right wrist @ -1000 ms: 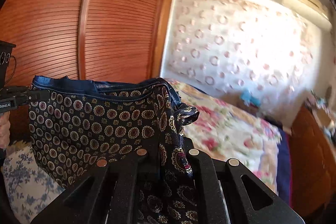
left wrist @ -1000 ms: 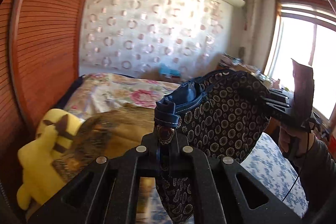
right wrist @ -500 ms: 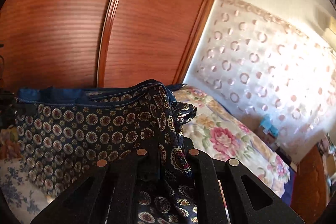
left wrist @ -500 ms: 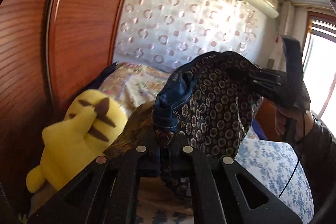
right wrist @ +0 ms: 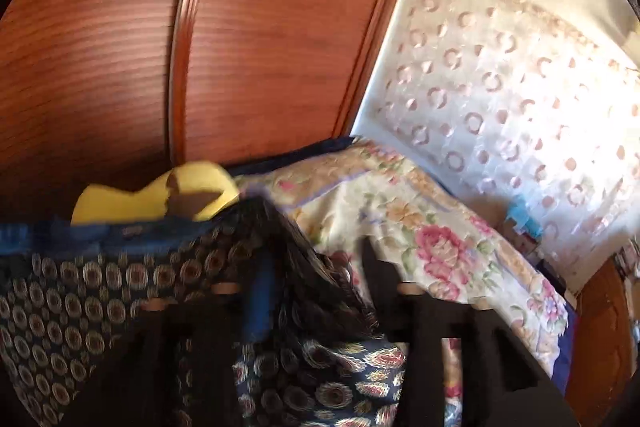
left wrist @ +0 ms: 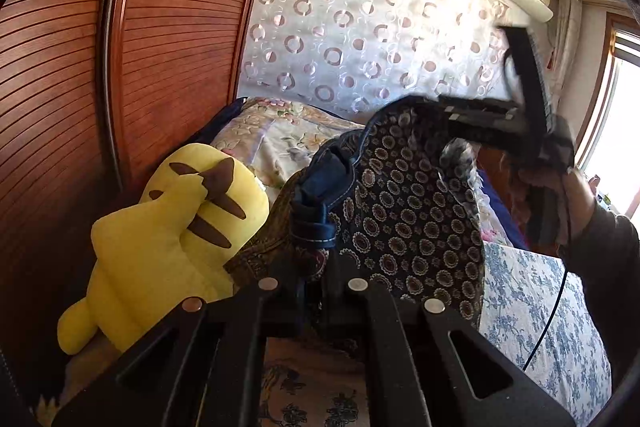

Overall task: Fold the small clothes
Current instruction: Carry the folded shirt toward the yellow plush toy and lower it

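A small dark navy garment (left wrist: 404,219) with a gold circle print and a blue waistband hangs in the air above the bed. My left gripper (left wrist: 314,267) is shut on one waistband corner. The right gripper shows in the left wrist view (left wrist: 460,111) holding the other end, up and to the right. In the blurred right wrist view my right gripper (right wrist: 316,291) has its fingers spread, with the garment (right wrist: 80,291) draped between them and sagging left. Whether it still grips the cloth is unclear.
A yellow plush toy (left wrist: 172,227) lies at the left against the wooden wardrobe doors (left wrist: 120,67). A floral quilt (right wrist: 420,227) covers the far bed, a blue-flowered sheet (left wrist: 540,327) the near right. A window (left wrist: 616,131) is at right.
Both grippers swung left toward the wardrobe and down. The right gripper's fingers, closed on the cloth before, now stand apart. The garment has bunched and sagged.
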